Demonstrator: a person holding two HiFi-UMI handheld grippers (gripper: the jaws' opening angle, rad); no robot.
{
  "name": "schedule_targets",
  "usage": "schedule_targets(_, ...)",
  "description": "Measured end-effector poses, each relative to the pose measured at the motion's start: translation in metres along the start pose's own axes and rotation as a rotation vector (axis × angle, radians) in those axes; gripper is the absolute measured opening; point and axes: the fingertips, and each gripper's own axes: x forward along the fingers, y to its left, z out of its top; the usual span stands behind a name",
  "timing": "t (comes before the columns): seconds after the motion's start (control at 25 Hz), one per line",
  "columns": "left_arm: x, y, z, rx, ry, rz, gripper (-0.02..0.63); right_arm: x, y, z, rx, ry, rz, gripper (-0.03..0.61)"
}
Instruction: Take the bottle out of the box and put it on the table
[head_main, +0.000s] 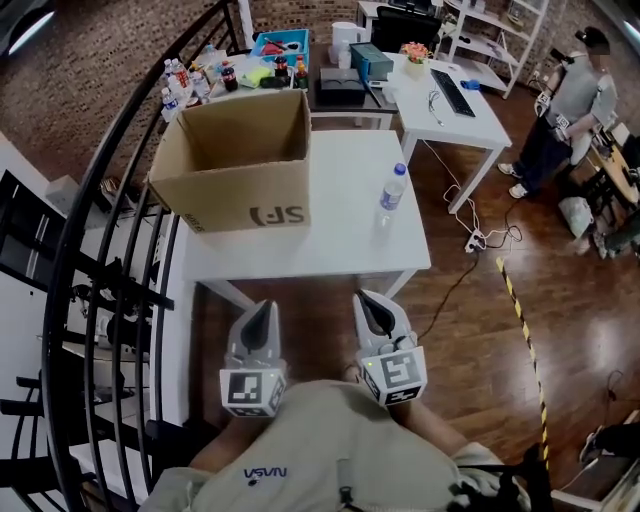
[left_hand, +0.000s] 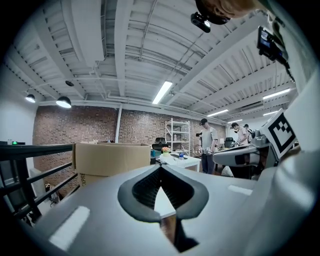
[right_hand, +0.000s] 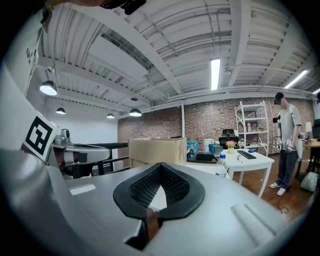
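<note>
A clear water bottle (head_main: 392, 192) with a blue cap stands upright on the white table (head_main: 330, 250), to the right of the open cardboard box (head_main: 238, 160). The same bottle (right_hand: 221, 166) shows small in the right gripper view, beside the box (right_hand: 157, 150). My left gripper (head_main: 265, 313) and right gripper (head_main: 371, 303) hang side by side in front of the table's near edge, short of it. Both are shut with nothing between their jaws. The left gripper view shows the box (left_hand: 111, 157) ahead at the left.
A black stair railing (head_main: 90, 250) curves along the left of the table. Behind the table are a cluttered desk (head_main: 300, 75) and a white desk (head_main: 450, 100) with a keyboard. A person (head_main: 565, 110) stands at the far right. Cables (head_main: 480, 240) lie on the wooden floor.
</note>
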Motion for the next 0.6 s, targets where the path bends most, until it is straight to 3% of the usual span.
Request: schedule_targets(0.6, -0.014, 0.002, -0.002, -0.010, -0.005, -0.004, 0.000, -0.008, 0.016, -0.004, -0.001, -0.007, 0.007, 0.000)
